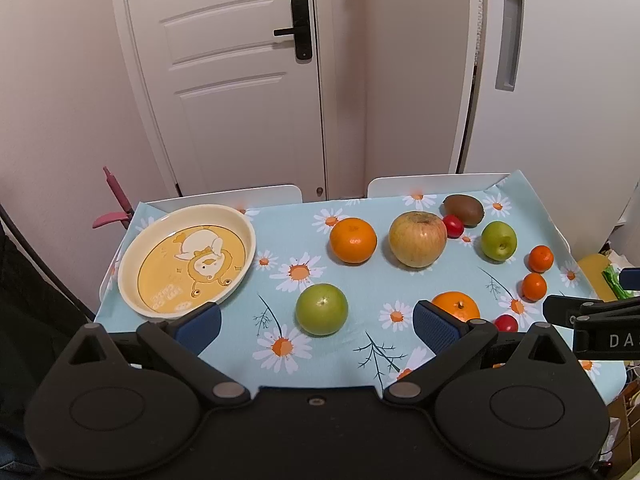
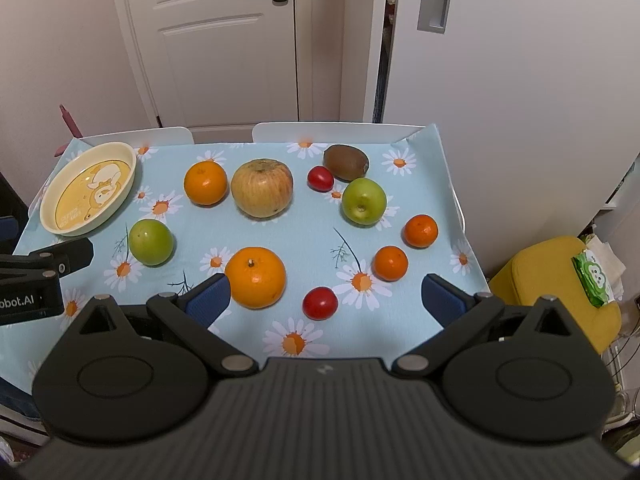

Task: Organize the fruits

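Observation:
An empty cream plate with a yellow duck picture [image 1: 248, 240] [image 2: 130, 176] sits at the table's far left. Loose fruit lies on the daisy cloth: a big yellow-red apple [image 1: 418, 239] [image 2: 262, 187], two large oranges [image 1: 353, 240] [image 2: 255, 277], two green apples [image 1: 321, 309] [image 2: 363, 201], a kiwi [image 2: 346, 162], two small mandarins [image 2: 420, 231], two red cherry tomatoes [image 2: 320, 303]. My left gripper [image 1: 316, 322] is open and empty above the near green apple. My right gripper [image 2: 326, 296] is open and empty over the near orange and tomato.
The table [image 2: 452, 216] is small, with edges close on all sides. A white door and walls stand behind it. A yellow stool [image 2: 556, 280] with a green packet stands to the right. A pink object [image 1: 116, 200] sticks up at the far left corner.

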